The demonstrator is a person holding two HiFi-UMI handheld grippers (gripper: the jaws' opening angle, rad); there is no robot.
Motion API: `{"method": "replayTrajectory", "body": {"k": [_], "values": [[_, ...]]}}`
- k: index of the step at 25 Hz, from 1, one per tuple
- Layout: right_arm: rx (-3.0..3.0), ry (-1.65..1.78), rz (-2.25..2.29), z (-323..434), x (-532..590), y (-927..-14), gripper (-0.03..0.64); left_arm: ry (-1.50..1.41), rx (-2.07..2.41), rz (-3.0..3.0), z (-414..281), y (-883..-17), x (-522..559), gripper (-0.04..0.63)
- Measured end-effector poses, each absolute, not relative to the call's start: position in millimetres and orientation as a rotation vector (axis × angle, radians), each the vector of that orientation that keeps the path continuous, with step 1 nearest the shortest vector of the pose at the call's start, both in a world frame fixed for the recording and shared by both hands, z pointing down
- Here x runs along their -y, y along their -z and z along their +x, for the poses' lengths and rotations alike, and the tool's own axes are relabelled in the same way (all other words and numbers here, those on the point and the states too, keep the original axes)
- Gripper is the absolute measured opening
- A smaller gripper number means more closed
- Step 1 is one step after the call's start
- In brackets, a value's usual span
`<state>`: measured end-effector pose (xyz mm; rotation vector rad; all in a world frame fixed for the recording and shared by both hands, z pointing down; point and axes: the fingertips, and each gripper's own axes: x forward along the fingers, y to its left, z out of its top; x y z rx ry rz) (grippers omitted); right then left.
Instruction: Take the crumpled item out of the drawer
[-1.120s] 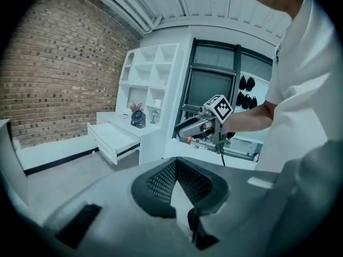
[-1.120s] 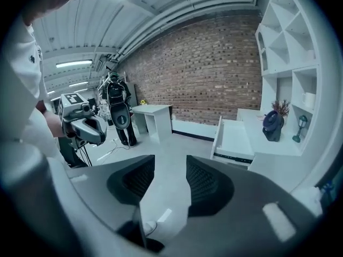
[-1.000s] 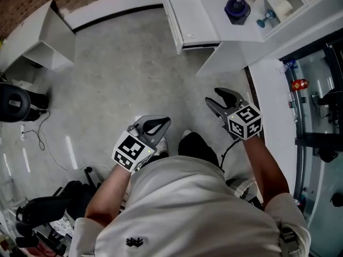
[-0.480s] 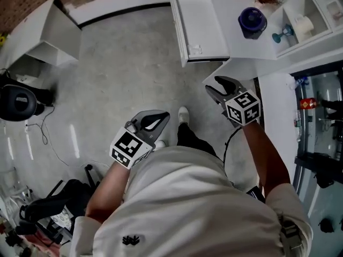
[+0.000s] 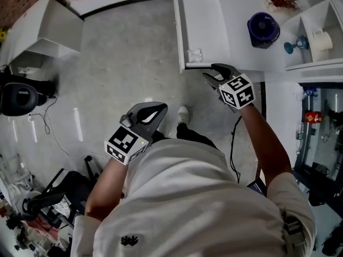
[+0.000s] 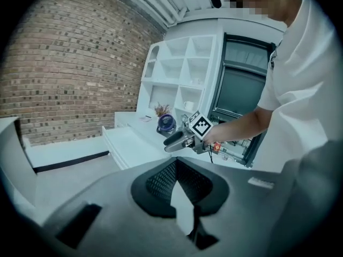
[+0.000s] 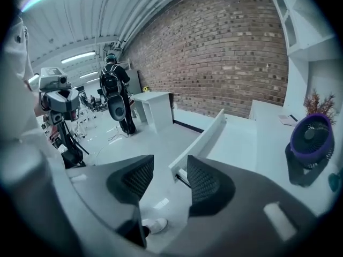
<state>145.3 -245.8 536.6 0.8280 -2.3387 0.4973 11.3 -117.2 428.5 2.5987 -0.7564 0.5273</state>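
**Right gripper at the drawer's front corner**

The right gripper (image 5: 210,71) hovered with its jaws apart, just beside the front corner of the open white drawer (image 5: 206,20). The crumpled item (image 5: 194,54), apparently a small pale lump, lay inside near that corner. The left gripper (image 5: 154,112) hung low, jaws together and empty.

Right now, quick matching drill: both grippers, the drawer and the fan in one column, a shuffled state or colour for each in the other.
Column 1
1. left gripper
2. right gripper
3. drawer
4. fan

Column 2
A. pulled open
B. jaws apart, at the drawer's front corner
C. purple
D. jaws together, nothing between them

Pairs: 1-D, 2-B, 3-A, 4-C
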Motion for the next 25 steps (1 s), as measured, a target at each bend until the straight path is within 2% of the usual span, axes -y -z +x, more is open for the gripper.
{"method": "replayTrajectory", "body": {"k": [7,25], "values": [[2.281,-0.563,0.799,137,297,-579,0.209,-0.477,0.772,2.589,16,-430,175,0.006],[1.892,-0.69,0.612,120,383,-733,0.21,-0.549,0.54,2.624,-37,-457,326,0.006]]}}
